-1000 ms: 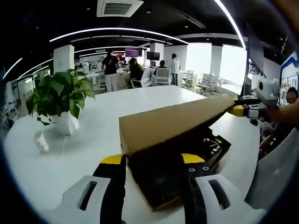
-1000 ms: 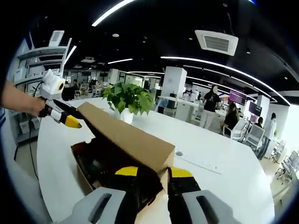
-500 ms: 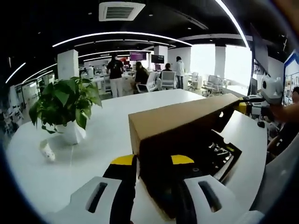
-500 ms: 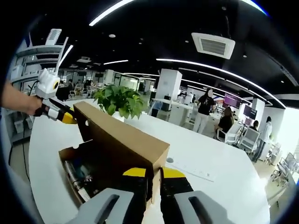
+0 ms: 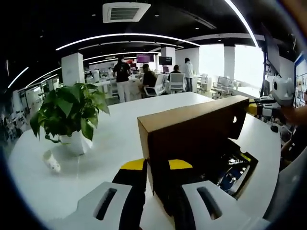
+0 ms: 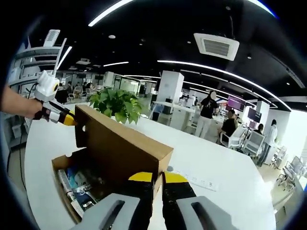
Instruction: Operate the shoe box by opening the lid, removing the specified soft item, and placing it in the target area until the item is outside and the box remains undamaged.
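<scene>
Left gripper (image 5: 154,165) clenched on one end of the raised lid (image 5: 192,132); right gripper (image 6: 158,178) pinches the opposite end. Lid stands near upright over the open box (image 6: 64,184) on the table (image 5: 110,143). Plant (image 5: 69,112) at 10 o'clock.

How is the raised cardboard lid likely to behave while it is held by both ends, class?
The lid is probably light, thin cardboard, so fairly stiff yet apt to crease. Pinched by the left gripper and right gripper, it may twist if the ends move unevenly.

A white table (image 5: 110,143) carries the open shoe box (image 5: 225,165) and a potted plant (image 5: 67,117).
</scene>
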Demonstrator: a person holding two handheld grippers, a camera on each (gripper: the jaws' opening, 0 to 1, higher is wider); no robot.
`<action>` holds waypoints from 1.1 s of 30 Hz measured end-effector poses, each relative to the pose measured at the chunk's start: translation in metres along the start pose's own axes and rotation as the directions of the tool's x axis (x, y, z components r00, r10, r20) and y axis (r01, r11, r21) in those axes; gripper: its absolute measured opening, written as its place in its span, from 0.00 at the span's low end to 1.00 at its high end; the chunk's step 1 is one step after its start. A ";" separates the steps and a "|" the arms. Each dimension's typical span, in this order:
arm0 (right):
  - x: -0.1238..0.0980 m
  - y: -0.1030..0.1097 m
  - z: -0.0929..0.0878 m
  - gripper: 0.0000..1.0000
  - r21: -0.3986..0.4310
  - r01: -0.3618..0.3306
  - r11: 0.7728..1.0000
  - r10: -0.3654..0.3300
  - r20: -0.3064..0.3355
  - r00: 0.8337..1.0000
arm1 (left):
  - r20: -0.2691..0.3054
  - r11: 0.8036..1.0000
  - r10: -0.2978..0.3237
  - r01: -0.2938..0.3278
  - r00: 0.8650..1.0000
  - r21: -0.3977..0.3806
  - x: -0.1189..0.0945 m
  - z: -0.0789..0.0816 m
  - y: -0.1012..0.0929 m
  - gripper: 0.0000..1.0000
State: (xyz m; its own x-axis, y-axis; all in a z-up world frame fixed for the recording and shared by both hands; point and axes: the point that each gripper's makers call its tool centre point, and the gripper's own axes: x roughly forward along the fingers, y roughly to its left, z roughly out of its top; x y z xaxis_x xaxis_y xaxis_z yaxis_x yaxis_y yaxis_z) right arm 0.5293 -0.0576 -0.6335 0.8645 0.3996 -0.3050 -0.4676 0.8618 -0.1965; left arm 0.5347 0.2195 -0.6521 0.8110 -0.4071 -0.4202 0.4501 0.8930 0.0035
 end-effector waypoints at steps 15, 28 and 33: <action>0.023 -0.016 0.003 0.00 0.035 0.014 0.999 -0.013 -0.005 1.000 | 0.003 0.999 0.037 -0.037 0.999 -0.011 0.022 0.010 0.021 0.01; 0.039 -0.021 -0.017 0.02 0.075 0.006 0.997 -0.003 -0.037 0.999 | 0.003 0.999 0.050 -0.050 0.999 -0.013 0.043 0.015 0.029 0.00; 0.041 -0.021 -0.034 0.02 0.088 0.007 0.996 -0.001 -0.069 0.998 | -0.013 0.999 0.045 -0.045 0.999 0.001 0.051 0.015 0.031 0.00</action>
State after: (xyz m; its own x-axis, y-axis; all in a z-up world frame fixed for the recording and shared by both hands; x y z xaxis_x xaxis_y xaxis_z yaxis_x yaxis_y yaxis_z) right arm 0.5681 -0.0704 -0.6739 0.8502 0.3763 -0.3683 -0.4435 0.8887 -0.1160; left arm 0.5955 0.2236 -0.6594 0.8254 -0.3643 -0.4312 0.4137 0.9101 0.0228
